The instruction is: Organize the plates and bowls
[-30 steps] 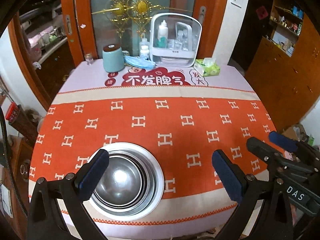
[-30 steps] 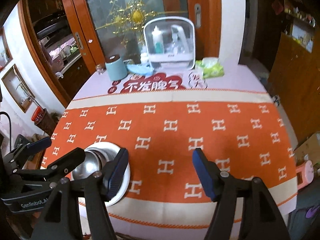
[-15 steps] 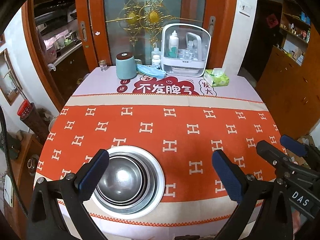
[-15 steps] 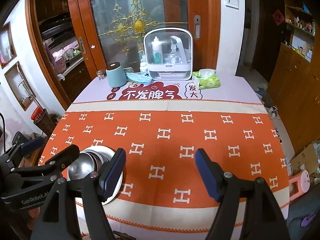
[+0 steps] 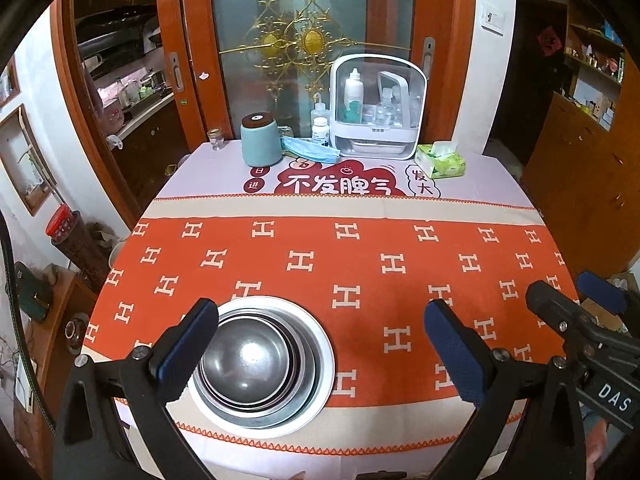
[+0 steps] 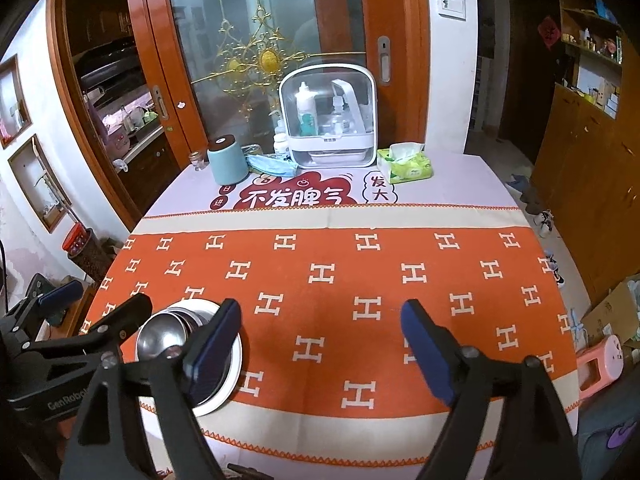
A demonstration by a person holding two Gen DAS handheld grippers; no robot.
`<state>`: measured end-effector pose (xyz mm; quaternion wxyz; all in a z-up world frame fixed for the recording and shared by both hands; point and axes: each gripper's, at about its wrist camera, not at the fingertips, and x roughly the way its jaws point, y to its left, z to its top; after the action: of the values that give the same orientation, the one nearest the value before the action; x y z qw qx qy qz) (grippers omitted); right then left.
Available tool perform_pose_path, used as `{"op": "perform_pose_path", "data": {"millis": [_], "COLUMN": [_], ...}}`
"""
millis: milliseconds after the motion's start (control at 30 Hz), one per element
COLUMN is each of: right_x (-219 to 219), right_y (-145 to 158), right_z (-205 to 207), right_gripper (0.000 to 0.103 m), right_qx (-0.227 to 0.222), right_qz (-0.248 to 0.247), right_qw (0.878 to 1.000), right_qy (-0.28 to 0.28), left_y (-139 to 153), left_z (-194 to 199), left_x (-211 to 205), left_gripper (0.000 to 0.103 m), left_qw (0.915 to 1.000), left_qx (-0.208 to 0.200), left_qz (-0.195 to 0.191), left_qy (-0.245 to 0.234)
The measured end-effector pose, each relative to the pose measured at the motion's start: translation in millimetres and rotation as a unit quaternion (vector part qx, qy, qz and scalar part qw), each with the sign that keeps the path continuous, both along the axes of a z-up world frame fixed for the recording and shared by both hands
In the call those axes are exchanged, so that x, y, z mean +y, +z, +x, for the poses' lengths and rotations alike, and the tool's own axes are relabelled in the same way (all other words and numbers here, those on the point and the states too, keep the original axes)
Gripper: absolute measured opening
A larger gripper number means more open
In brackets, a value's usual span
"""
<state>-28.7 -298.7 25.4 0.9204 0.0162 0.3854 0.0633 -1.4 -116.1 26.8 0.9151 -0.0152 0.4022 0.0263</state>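
A stack of steel bowls [image 5: 246, 364] nests on a white plate [image 5: 326, 364] near the front left of the orange cloth. My left gripper [image 5: 320, 354] stands open above the near table edge, its left finger beside the stack, nothing between its pads. In the right wrist view the same bowls [image 6: 164, 334] and plate [image 6: 236, 364] sit at the left, partly hidden behind my right gripper's left finger. My right gripper [image 6: 322, 352] is open, its jaws still opening over bare cloth with nothing between them. The left gripper's frame [image 6: 60, 340] shows at the far left there.
At the table's far edge stand a teal canister [image 5: 260, 140], a blue face mask [image 5: 310, 152], a white organiser box with bottles [image 5: 378, 108] and a green tissue pack [image 5: 440, 162]. Glass doors lie behind, wooden cabinets to the right. The right gripper [image 5: 580, 328] intrudes at the right.
Both views have tilted up and drawn back a little, so more of the doors shows. My right gripper's fingers have spread wider. The bowls and plate have not moved.
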Motion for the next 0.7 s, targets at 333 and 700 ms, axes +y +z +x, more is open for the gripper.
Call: {"op": "perform_pose_path", "data": {"millis": [333, 700], "right_x": [-1.8, -2.5], "right_y": [-2.3, -3.9], "right_z": [-1.9, -1.5], "right_gripper": [0.088, 0.096], "right_qx": [0.004, 0.005], "right_qz": [0.002, -0.001], "right_qw": [1.000, 1.000], "right_qy": [-0.004, -0.009], "left_y": [0.6, 1.7], "left_z": [-0.5, -0.3], "left_x": [0.5, -1.9], "left_gripper": [0.102, 0.102], "left_qw": [1.0000, 1.0000], "left_qx": [0.000, 0.001], "left_qz": [-0.001, 0.000], "left_qy": [-0.001, -0.003]}}
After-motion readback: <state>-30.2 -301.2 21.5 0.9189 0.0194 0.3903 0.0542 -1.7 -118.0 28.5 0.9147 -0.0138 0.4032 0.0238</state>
